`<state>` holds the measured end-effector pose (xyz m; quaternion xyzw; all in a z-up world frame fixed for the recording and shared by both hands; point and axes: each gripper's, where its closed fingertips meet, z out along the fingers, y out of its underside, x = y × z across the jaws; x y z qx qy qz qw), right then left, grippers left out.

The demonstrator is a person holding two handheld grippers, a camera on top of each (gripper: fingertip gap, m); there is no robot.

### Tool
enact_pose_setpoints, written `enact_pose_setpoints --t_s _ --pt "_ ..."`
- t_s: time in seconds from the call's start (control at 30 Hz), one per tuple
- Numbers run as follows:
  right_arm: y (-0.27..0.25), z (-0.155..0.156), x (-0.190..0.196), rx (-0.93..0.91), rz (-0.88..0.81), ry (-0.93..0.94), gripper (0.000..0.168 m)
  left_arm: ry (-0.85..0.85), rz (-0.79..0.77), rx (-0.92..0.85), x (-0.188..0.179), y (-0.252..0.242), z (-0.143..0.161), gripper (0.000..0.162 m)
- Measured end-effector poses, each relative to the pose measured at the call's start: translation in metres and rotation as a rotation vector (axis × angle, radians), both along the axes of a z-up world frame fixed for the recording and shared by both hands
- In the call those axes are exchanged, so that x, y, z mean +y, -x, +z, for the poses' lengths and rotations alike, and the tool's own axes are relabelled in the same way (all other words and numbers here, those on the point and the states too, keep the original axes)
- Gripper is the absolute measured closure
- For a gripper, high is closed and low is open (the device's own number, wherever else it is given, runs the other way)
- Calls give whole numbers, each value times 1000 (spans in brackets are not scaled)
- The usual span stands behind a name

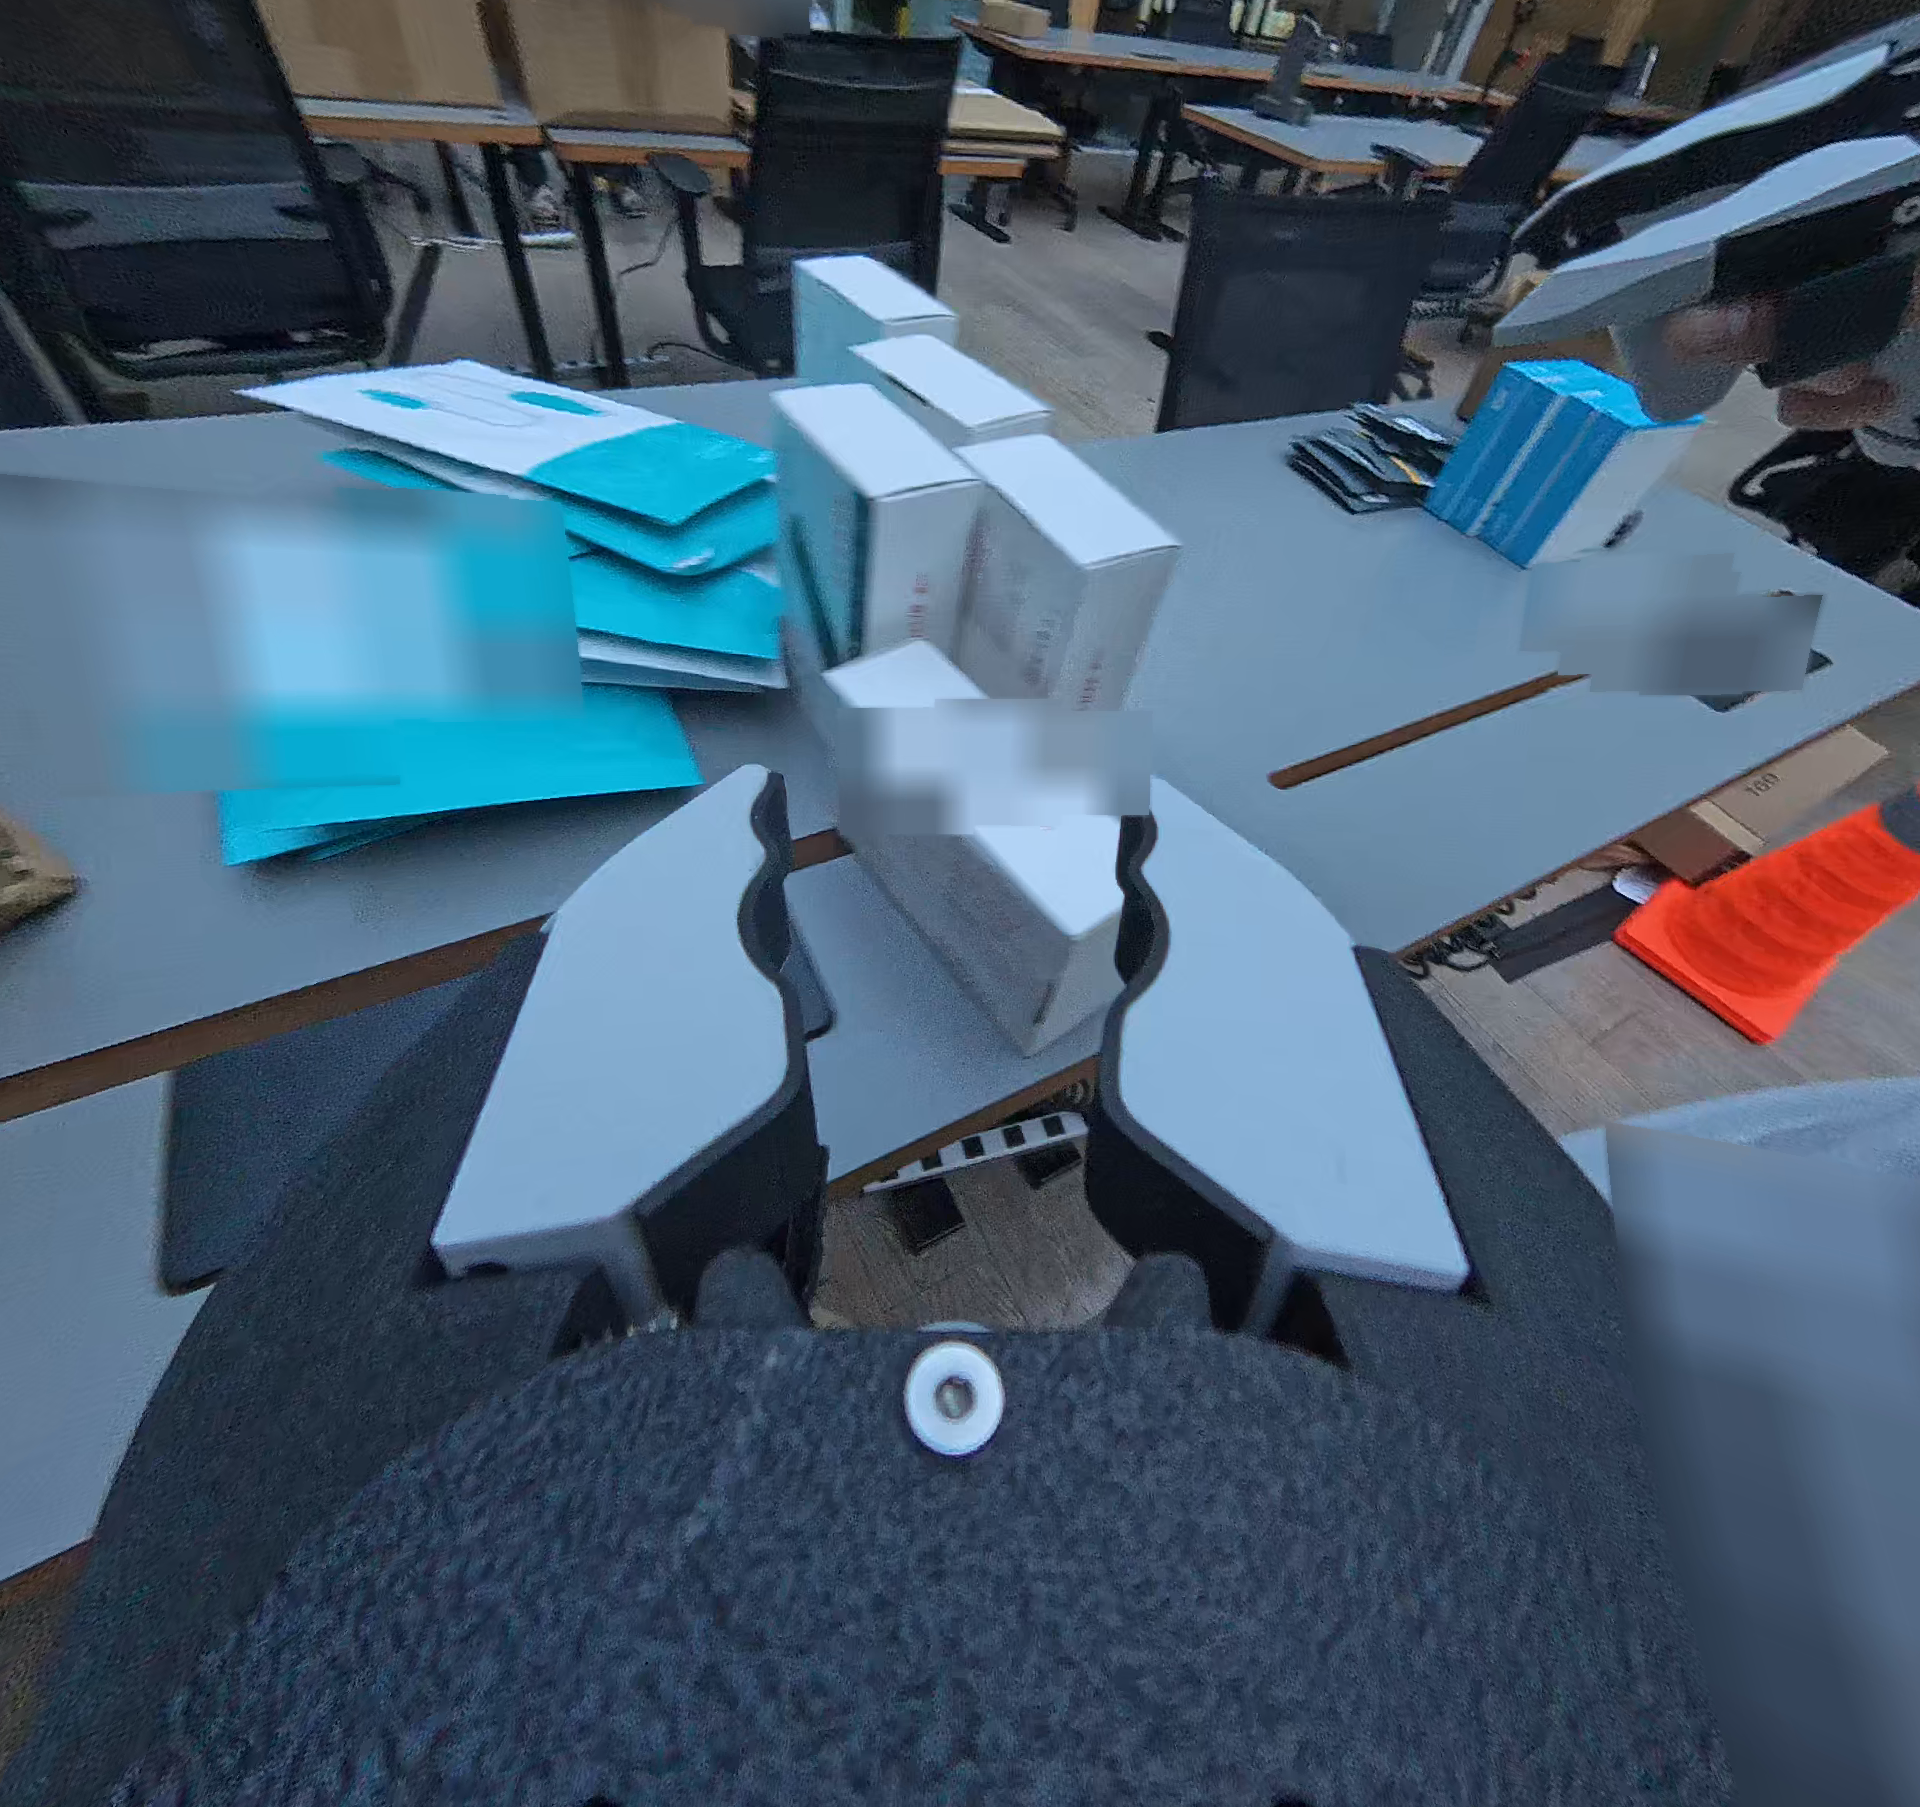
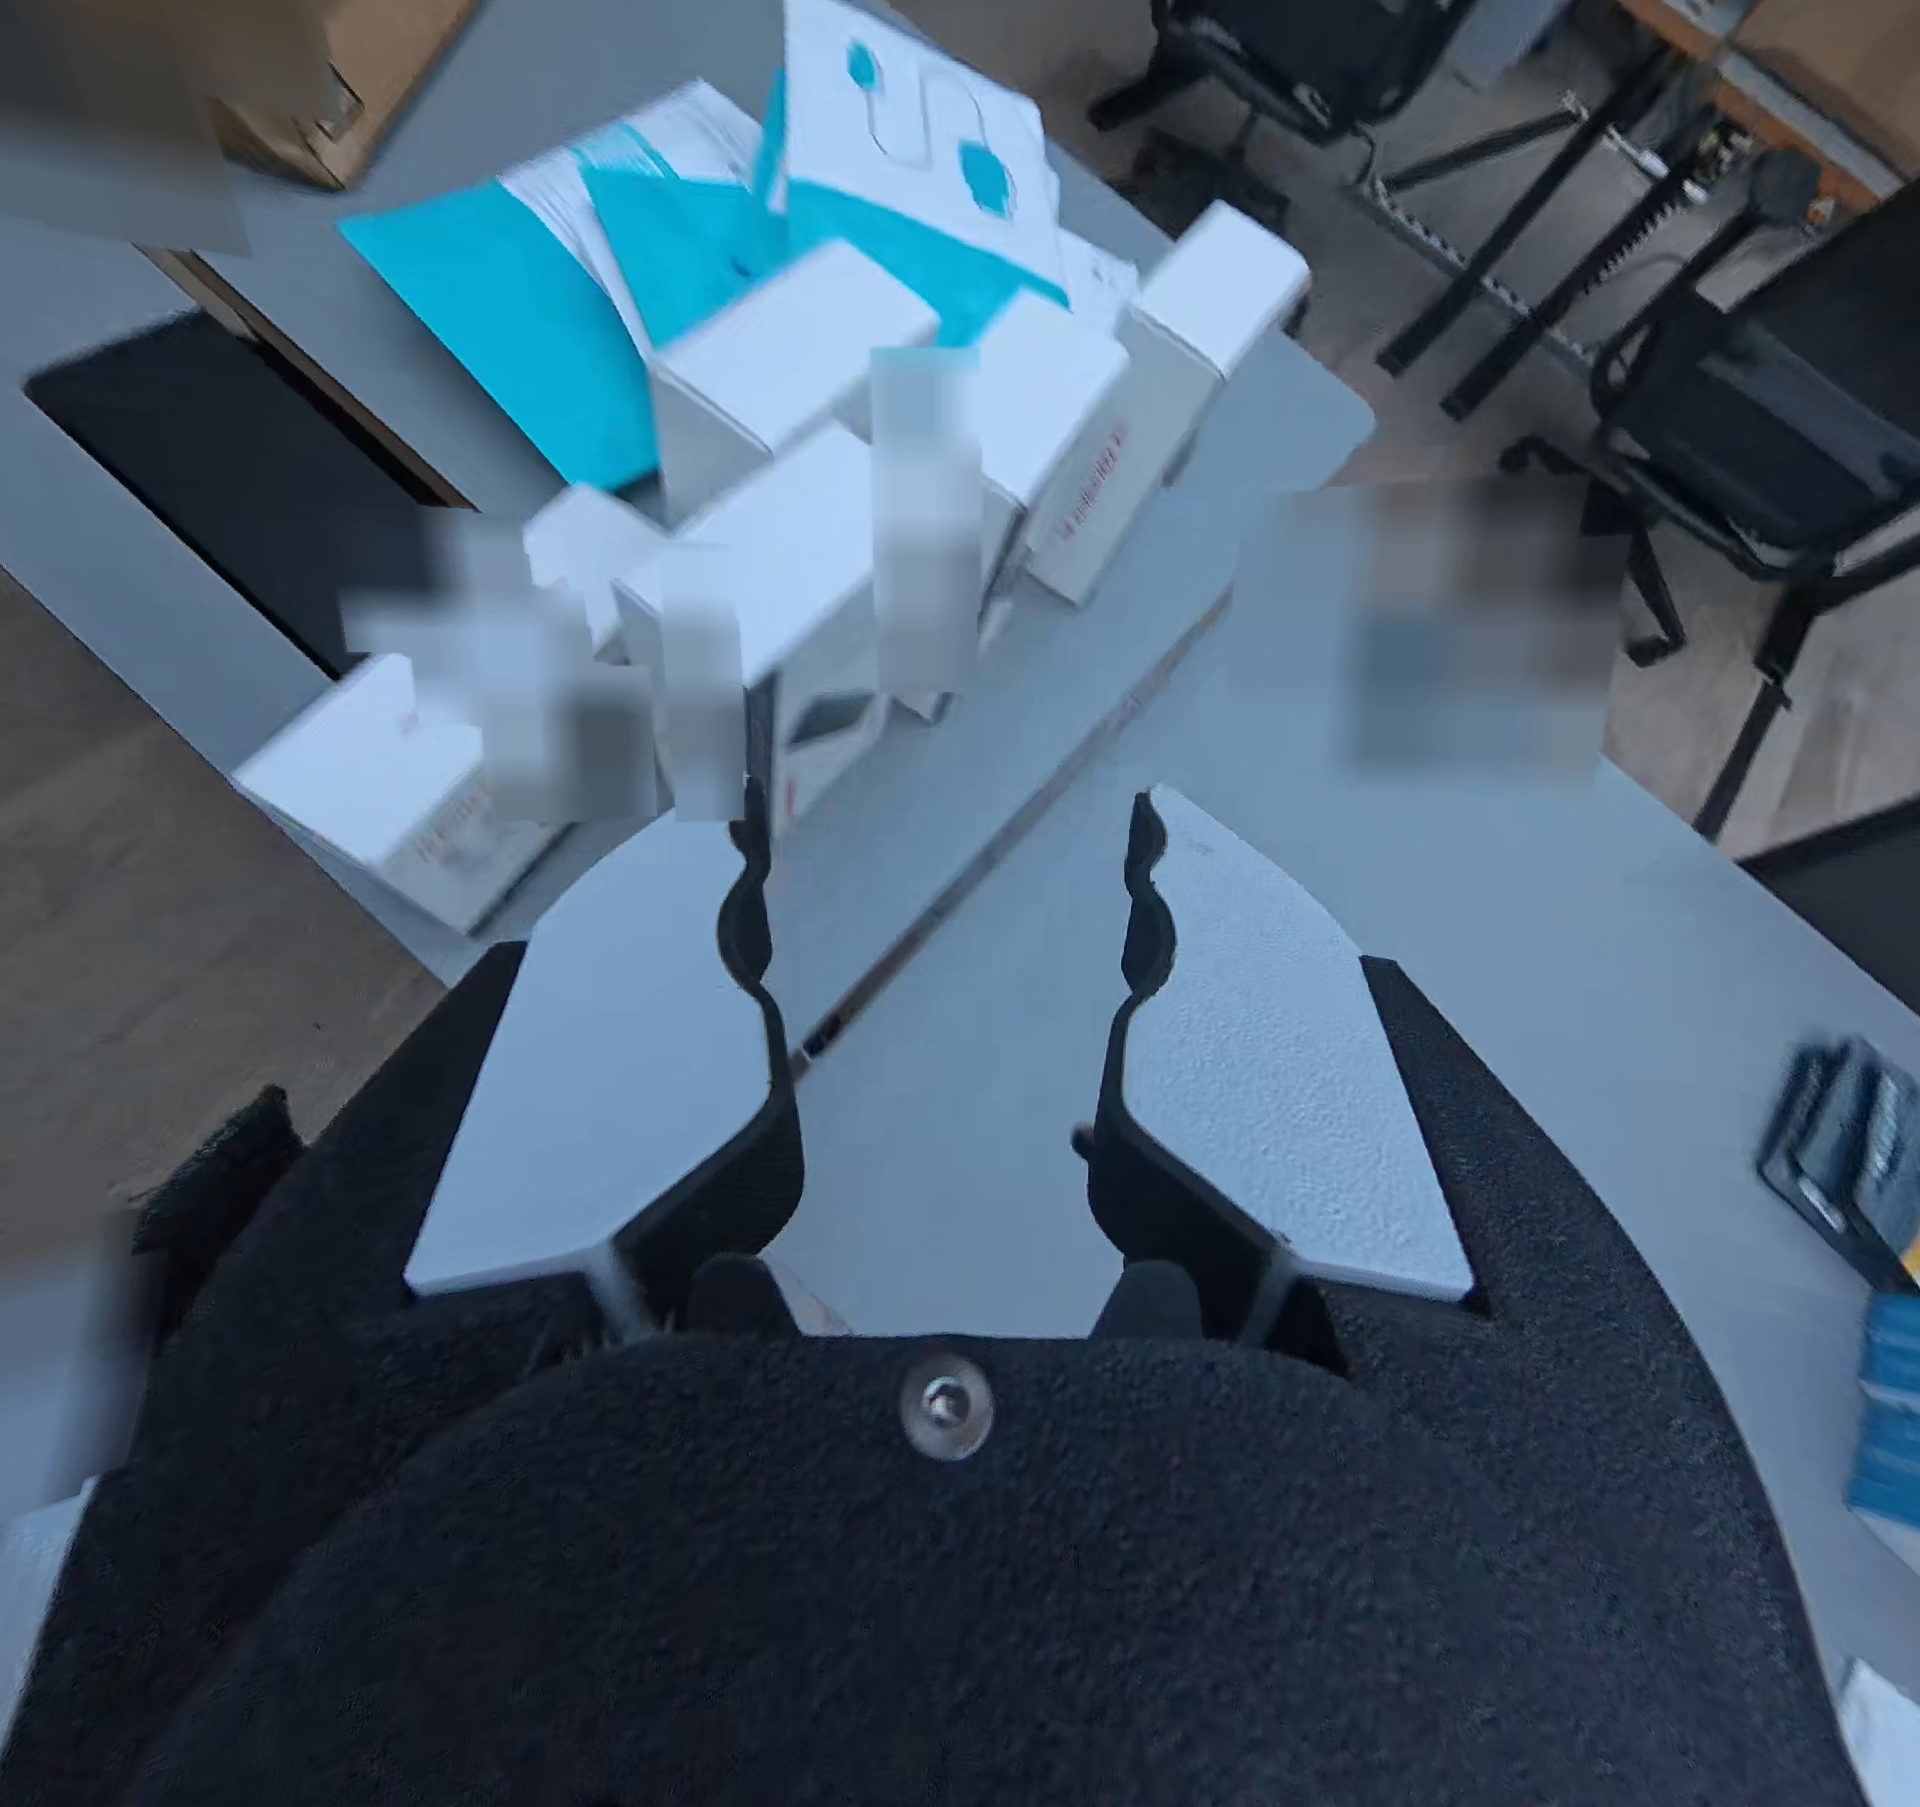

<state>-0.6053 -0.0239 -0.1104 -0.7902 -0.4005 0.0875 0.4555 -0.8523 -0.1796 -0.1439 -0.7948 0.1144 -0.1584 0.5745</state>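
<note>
Several white cartons (image 1: 1049, 573) stand clustered on the grey table (image 1: 1351, 635). One more white carton (image 1: 997, 936) lies tilted at the table's front edge, between the fingers of my left gripper (image 1: 951, 812). That gripper is open around it; the right finger looks close to or touching its side. My right gripper (image 2: 951, 807) is open and empty above bare table, with the carton cluster (image 2: 790, 365) just ahead and to its left. It also shows in the left wrist view (image 1: 1512, 287), raised at the upper right.
Flat teal-and-white packaging sheets (image 1: 644, 521) lie piled left of the cartons. A blue box (image 1: 1548, 458) and black pouches (image 1: 1361, 453) sit at the table's right. An orange object (image 1: 1766, 916) lies on the floor. Black office chairs (image 1: 1288, 303) stand behind the table.
</note>
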Motion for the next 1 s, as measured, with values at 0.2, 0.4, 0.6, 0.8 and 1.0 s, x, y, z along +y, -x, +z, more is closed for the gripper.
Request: enact_pose_setpoints --t_s 0.2,0.4,0.6,0.8,1.0 --pt "-195 -33 -1 -32 -139 80 104 70 -142 -28 -7 -191 -12 103" --pt "-376 -88 23 -119 -219 112 104 155 -197 -74 28 -354 -36 104" --pt "-587 -190 66 -258 -142 109 109 192 -186 -92 106 -531 -66 107" --pt "-812 -267 151 -94 -139 147 122 310 -145 -87 124 -676 -58 109" --pt "-920 -310 285 -157 -2 246 116 470 -121 2 110 -745 -71 109"
